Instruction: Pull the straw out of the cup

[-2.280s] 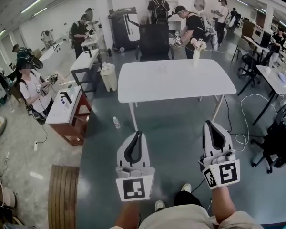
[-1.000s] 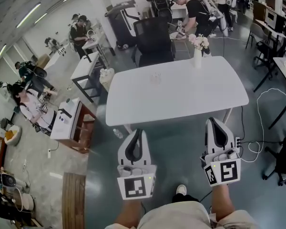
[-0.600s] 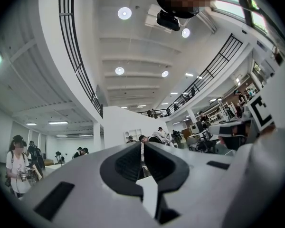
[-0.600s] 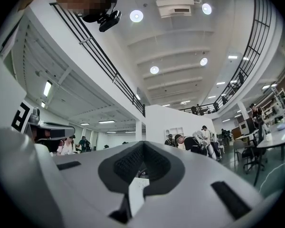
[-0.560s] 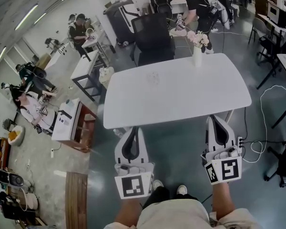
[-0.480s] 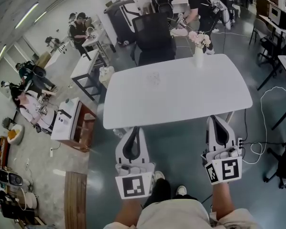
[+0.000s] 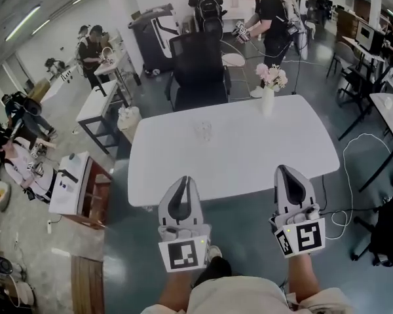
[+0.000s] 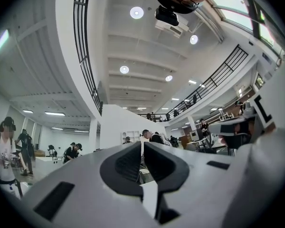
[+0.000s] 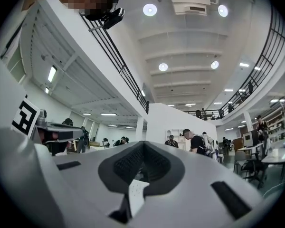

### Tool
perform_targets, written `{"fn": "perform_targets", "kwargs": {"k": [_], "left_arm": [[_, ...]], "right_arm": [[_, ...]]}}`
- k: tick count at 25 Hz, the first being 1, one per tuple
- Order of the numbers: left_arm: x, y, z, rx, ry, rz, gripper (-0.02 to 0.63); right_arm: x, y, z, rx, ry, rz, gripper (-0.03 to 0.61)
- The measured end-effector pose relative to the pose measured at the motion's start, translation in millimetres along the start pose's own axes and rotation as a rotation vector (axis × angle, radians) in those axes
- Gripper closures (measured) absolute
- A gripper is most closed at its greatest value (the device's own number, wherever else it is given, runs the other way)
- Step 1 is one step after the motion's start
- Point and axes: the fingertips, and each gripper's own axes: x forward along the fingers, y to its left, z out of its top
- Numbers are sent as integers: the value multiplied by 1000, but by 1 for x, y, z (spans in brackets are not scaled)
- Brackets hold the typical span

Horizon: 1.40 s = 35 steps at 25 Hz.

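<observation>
Cup (image 7: 203,131) stands on the white table (image 7: 249,156), left of centre and closer to the far edge. It is clear and tiny in the head view, and the straw can't be made out in it. Vase (image 7: 268,100) with pink flowers sits at the far edge toward the right corner. Black chair (image 7: 198,64) stands behind the far edge. Left gripper (image 7: 182,182) and right gripper (image 7: 290,171) hang over the near edge, well apart from the cup, and cover bits of that edge. Both have jaws together, nothing between. Both gripper views tilt up at hall and ceiling, and neither shows the cup. Forearms are cut off at the bottom.
</observation>
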Motion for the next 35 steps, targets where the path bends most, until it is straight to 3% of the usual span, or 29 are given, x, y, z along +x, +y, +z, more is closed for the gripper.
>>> {"fn": "perform_targets", "kwargs": {"k": [7,15,23,35], "left_arm": [[61,72,-22,-24,-4,-29,597],[115,116,-61,-52,34,-80,597],[148,130,-89,-70,57,-120,597],[215,121,-134,-38,120,-130,597]], "right_arm": [[94,39,2,-74,4,3,578],[163,56,-8,-118,2,-37,578],[198,53,-35,-105,46,-78,578],[268,22,-78,-45,76,-22,578]]}}
